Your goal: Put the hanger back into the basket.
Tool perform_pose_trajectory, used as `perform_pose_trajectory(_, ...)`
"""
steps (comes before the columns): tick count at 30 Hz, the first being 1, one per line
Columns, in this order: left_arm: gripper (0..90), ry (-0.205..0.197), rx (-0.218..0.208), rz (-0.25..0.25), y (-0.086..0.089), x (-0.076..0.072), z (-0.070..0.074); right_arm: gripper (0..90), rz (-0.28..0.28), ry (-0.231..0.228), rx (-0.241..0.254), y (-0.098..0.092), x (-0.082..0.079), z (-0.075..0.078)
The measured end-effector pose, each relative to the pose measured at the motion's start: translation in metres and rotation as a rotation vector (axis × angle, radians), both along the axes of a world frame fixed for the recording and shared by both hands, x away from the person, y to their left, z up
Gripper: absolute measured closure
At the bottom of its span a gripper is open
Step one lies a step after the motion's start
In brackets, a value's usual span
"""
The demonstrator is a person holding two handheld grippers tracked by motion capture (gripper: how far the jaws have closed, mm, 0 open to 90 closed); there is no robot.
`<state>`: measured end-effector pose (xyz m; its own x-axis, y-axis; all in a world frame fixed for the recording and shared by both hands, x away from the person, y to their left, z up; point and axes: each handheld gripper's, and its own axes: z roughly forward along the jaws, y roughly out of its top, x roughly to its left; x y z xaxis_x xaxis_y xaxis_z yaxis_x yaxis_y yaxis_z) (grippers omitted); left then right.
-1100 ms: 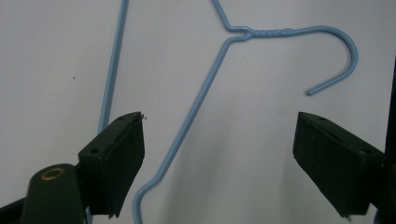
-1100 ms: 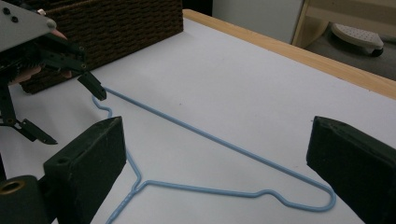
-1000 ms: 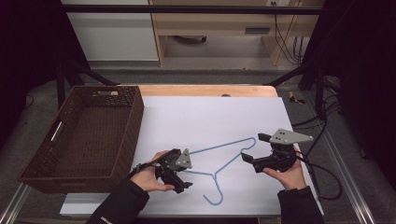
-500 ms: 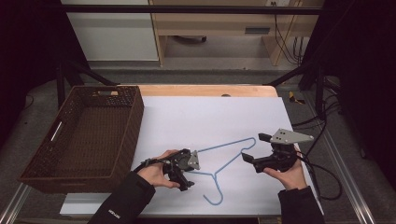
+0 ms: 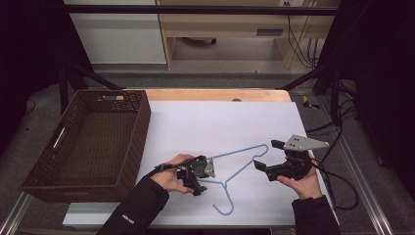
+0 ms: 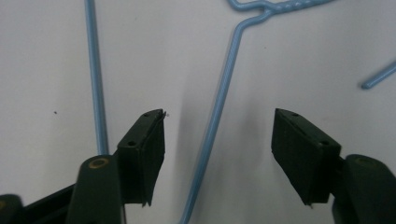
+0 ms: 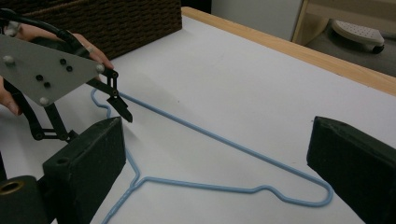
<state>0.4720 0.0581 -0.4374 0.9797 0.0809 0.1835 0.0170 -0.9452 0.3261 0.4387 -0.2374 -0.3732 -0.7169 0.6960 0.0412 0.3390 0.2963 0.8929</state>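
Between my left claw [image 6: 219,158] pads: blue hanger [image 6: 212,126] wire running lengthwise up frame, untouched. Claw half-wide, just been closing. Right claw [image 5: 266,154] wide, farther off, lower right.

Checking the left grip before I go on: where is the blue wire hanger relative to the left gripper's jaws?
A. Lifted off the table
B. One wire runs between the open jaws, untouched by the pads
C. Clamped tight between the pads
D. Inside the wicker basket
B. In the left gripper view the blue wire hanger runs between the left gripper jaws, with gaps to both pads.
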Motion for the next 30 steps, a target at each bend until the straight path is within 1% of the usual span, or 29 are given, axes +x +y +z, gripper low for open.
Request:
perform_pose_trajectory(1,37.5,0.0,0.0,0.0,0.0,0.0,0.0,4.9,0.0,0.0,0.0,0.0,0.0,0.0)
perform_pose_trajectory(3,43.6,0.008,0.0,-0.003,-0.003,0.003,0.001,4.9,-0.001,0.0,0.001,0.0,0.0,0.0)
perform_pose_trajectory(4,43.6,0.011,-0.008,-0.001,-0.005,0.003,0.0,4.9,-0.001,0.0,0.0,-0.001,0.0,0.0)
perform_pose_trajectory(5,46.2,0.014,-0.005,-0.008,-0.006,0.005,0.0,4.9,-0.001,-0.001,-0.001,-0.001,0.0,0.0)
perform_pose_trajectory(6,51.3,0.031,0.01,-0.005,-0.01,0.007,-0.001,4.9,-0.002,0.0,0.001,-0.002,0.0,0.0)
perform_pose_trajectory(7,55.1,0.031,0.01,-0.005,-0.01,0.007,-0.001,4.9,-0.002,0.0,0.001,-0.002,0.0,0.0)
perform_pose_trajectory(8,55.1,0.043,0.02,-0.007,-0.011,0.008,-0.002,4.9,-0.002,0.0,0.001,-0.002,0.0,0.0)
perform_pose_trajectory(12,59.8,0.035,0.035,-0.012,-0.017,0.012,-0.006,4.9,-0.006,0.001,0.003,-0.003,0.0,0.0)
perform_pose_trajectory(13,60.6,0.035,0.035,-0.012,-0.017,0.012,-0.006,4.9,-0.006,0.001,0.003,-0.003,0.0,0.0)
perform_pose_trajectory(14,60.7,0.04,0.044,-0.019,-0.019,0.012,-0.007,4.9,-0.007,0.001,0.002,-0.004,0.0,0.0)
perform_pose_trajectory(16,60.8,0.045,0.047,-0.021,-0.02,0.013,-0.007,4.8,-0.005,0.002,0.002,-0.004,0.0,0.0)
perform_pose_trajectory(17,62.7,0.053,0.044,-0.02,-0.02,0.013,-0.007,4.8,-0.006,0.001,0.002,-0.004,0.0,0.0)
perform_pose_trajectory(19,65.5,0.05,0.043,-0.02,-0.019,0.014,-0.007,4.8,-0.006,0.001,0.003,-0.004,0.0,0.0)
perform_pose_trajectory(20,65.5,0.061,0.043,-0.021,-0.019,0.014,-0.008,4.8,-0.007,0.001,0.003,-0.004,0.0,0.0)
perform_pose_trajectory(22,66.8,0.068,0.042,-0.027,-0.018,0.015,-0.008,4.8,-0.008,0.001,0.003,-0.005,0.0,0.0)
perform_pose_trajectory(24,67.7,0.073,0.042,-0.023,-0.018,0.016,-0.008,4.8,-0.007,0.001,0.004,-0.005,0.0,0.0)
perform_pose_trajectory(25,67.7,0.086,0.043,-0.026,-0.019,0.016,-0.008,4.8,-0.007,0.001,0.004,-0.005,0.0,0.0)
perform_pose_trajectory(26,73.8,0.105,0.043,-0.021,-0.019,0.016,-0.008,4.7,-0.008,0.002,0.002,-0.004,0.0,0.0)
perform_pose_trajectory(30,77.1,0.122,0.051,-0.021,-0.02,0.017,-0.008,4.7,-0.009,0.002,0.003,-0.005,0.0,0.0)
